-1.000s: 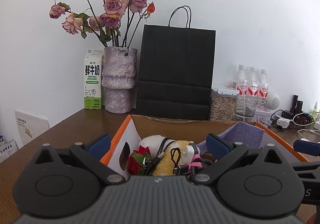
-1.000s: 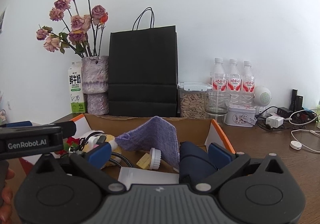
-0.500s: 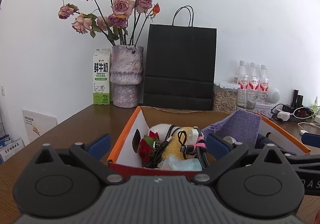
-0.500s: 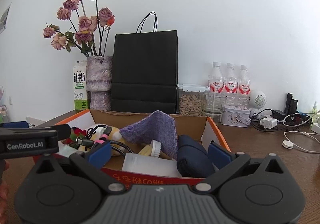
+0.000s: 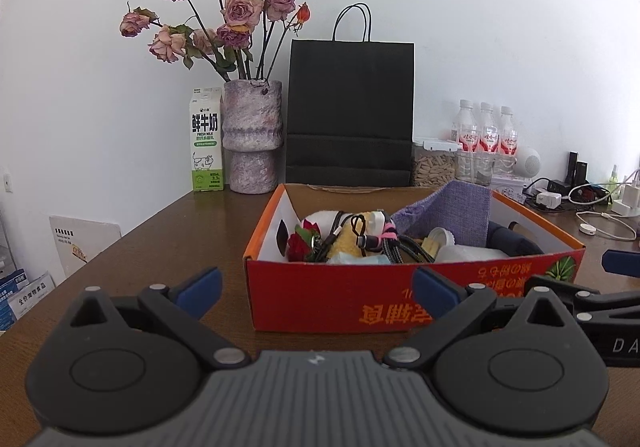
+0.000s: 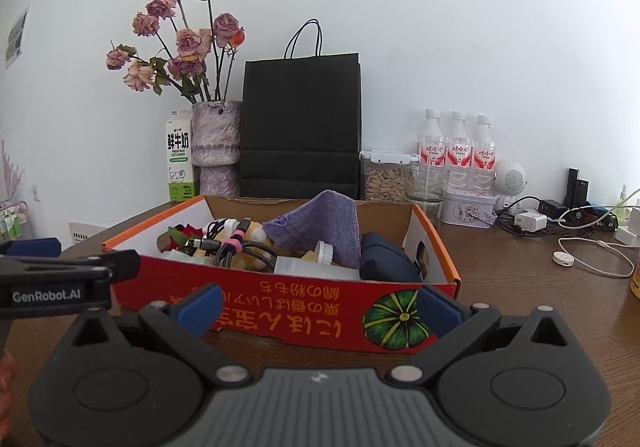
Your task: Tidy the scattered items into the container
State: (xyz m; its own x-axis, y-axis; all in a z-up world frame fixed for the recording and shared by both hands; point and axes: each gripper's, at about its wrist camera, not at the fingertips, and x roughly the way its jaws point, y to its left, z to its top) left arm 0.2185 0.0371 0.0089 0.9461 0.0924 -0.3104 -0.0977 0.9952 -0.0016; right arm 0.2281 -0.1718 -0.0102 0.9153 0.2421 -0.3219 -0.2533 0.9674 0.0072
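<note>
Container (image 5: 332, 299), a red cardboard box with an orange rim, is sitting on the brown bench (image 5: 192, 231), and the scattered items are lying inside it: 1 purple cloth (image 6: 320, 225), 1 navy pouch (image 6: 386, 261), 1 bundle of braided cables (image 5: 384, 243) and 1 red flower (image 5: 298, 245). Nothing loose is showing on the bench near the box, so the tidying looks done. The left gripper (image 5: 318, 289) and right gripper (image 6: 320, 305) are each hovering in front of the box, fingers apart and gripping nothing. Against the wall, 3 water bottles (image 6: 458, 147) and 1 milk carton (image 5: 206, 139) are standing clear.
</note>
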